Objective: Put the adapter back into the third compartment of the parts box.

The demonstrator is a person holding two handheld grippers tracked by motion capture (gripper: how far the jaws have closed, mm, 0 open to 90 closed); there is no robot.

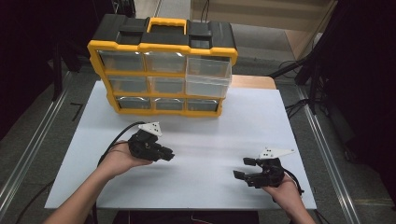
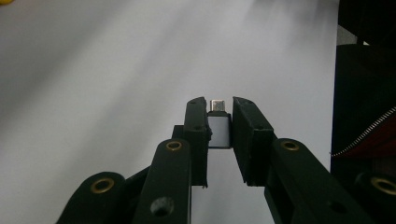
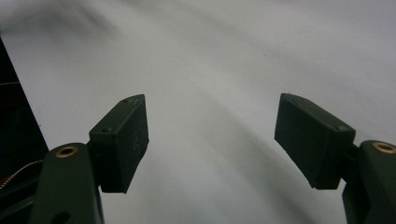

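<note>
Left gripper point(image 1: 169, 154), lower left of the high view, is clamped on a small silver adapter point(image 2: 218, 130), seen at centre of its own view above the white table point(image 1: 210, 135). Right gripper point(image 1: 243, 168), lower right, holds its jaws wide apart. A yellow organizer point(image 1: 161, 70) stands at upper centre.

White table point(image 1: 205, 135) carries a yellow-black drawer organizer point(image 1: 163, 65), apparently at its far edge.

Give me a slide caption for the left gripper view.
Left hand-held gripper clamps a small silver metal plug adapter above the white table.
</note>
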